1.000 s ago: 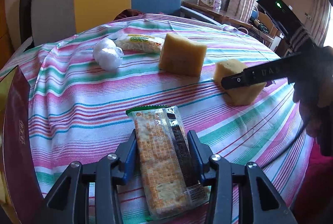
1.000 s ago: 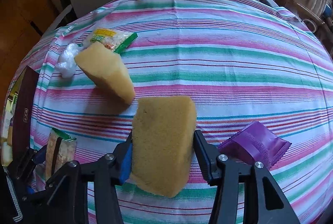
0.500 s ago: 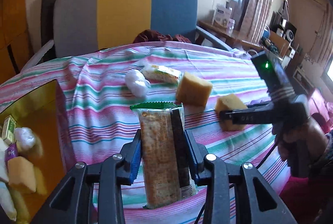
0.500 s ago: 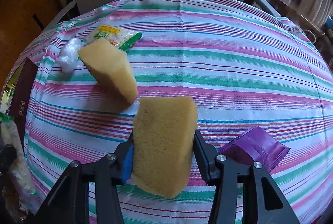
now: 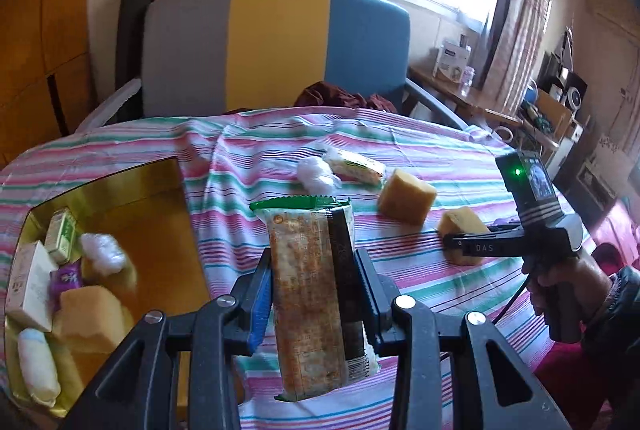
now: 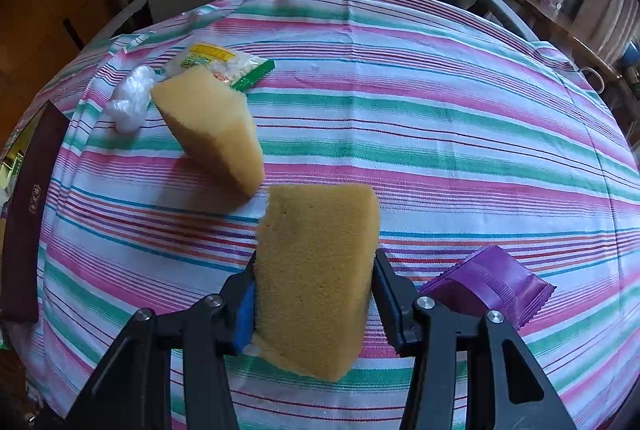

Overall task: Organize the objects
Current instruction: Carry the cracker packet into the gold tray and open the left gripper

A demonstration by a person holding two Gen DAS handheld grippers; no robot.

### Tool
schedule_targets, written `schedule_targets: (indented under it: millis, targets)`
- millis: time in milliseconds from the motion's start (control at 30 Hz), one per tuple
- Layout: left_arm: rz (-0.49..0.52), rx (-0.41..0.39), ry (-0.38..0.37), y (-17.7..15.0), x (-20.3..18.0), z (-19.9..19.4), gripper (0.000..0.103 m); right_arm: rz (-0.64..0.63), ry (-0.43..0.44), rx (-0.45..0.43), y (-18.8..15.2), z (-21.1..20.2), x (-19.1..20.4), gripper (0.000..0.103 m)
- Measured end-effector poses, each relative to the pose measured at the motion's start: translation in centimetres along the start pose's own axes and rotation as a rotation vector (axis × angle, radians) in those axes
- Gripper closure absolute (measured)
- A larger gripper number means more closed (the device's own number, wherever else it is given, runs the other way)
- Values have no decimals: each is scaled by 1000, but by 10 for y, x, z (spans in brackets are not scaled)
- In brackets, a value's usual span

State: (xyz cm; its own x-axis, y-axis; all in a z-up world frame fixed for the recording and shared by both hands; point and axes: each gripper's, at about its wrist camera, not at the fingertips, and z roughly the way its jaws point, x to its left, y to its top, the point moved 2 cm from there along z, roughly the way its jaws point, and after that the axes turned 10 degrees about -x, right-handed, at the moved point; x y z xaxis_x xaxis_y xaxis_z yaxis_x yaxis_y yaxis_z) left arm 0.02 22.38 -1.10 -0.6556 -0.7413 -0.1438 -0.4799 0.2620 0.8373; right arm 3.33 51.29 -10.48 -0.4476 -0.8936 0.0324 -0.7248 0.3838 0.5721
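Left wrist view: left gripper (image 5: 314, 294), clamped on the cracker packet (image 5: 312, 294), has lifted toward the gold box (image 5: 120, 186); right gripper (image 6: 314, 300) stays clamped on its sponge (image 6: 316, 270).

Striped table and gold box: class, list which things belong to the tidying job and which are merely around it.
Part of the job:
cracker packet in the left hand-held gripper
sponge in the right hand-held gripper
second sponge
purple sachet
snack bag
white wad
gold box

Just around:
chair
red cloth
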Motion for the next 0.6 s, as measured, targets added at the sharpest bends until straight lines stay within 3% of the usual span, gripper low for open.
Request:
schedule_targets:
  millis: [233,433,600]
  targets:
    - [-116,-22,78,-5,69,-35,66,-22,-18,1,-1,2,5,52]
    - [-252,-30,238,-22,152,-72,66,-36,-29,3,-1,5,8,52]
    - [-280,-26,379,-35,192,-87,66,-41,-32,1,-1,6,8,52]
